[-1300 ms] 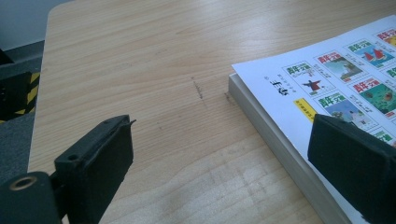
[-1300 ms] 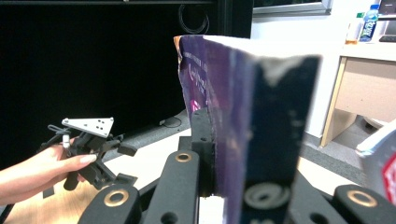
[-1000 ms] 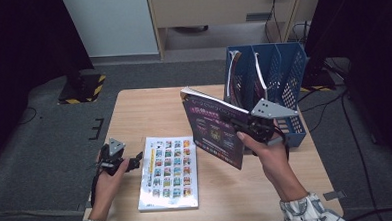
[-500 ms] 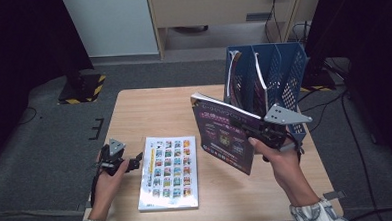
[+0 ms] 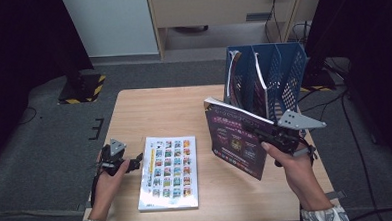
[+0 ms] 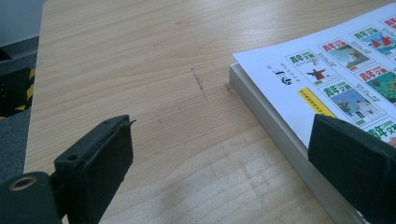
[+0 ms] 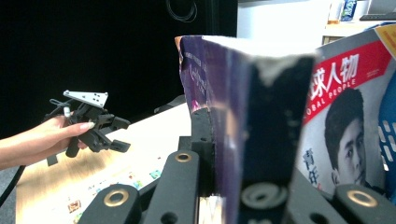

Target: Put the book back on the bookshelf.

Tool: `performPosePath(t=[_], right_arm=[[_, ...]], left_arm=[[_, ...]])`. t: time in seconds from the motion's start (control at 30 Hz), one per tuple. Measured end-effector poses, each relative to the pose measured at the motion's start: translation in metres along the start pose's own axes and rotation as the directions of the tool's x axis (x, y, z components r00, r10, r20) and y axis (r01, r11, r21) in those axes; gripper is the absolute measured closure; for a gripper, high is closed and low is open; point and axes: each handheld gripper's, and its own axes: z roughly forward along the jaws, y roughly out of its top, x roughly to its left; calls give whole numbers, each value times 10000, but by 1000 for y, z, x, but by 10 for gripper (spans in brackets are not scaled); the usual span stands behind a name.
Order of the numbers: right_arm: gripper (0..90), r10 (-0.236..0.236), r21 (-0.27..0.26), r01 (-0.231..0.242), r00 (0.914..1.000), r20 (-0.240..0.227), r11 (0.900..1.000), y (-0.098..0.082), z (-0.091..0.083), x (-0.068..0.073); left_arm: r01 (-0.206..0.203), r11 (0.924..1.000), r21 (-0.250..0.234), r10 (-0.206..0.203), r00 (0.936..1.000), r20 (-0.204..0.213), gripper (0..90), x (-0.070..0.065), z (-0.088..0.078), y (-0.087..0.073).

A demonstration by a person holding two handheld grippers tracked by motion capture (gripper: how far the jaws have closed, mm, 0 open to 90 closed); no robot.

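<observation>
My right gripper is shut on the right edge of a purple magazine, holding it upright above the table just in front of the blue file rack. Seen from the right gripper view, the magazine stands pinched between the black jaws, beside a red-titled magazine standing in the rack. A white book with several colourful picture tiles lies flat on the table. My left gripper rests open at the book's left edge; in the left gripper view the book corner lies by the right jaw.
The wooden table has bare room at its far left and centre. The rack holds several magazines and stands at the table's far right corner. Cables and dark stands surround the table on the floor. A cabinet stands behind.
My right gripper has carried the purple magazine to the right and slightly down, closer to the blue rack. The left gripper and the white book have stayed put.
</observation>
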Motion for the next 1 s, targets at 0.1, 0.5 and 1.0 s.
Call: performPosePath(t=[0.1,0.5,1.0], right_arm=[[839,33,16,-33,10000,-3,10000,0,-2,-2],[839,28,204,-28,10000,-12,9998,-1,-9,-8],[839,189,265,-196,9995,239,9995,-4,-21,-18]], left_arm=[[-27,10000,28,27,10000,4,65,0,0,0],[-3,10000,23,3,10000,5,65,0,0,0],[57,10000,36,-57,10000,44,65,-1,1,-1]])
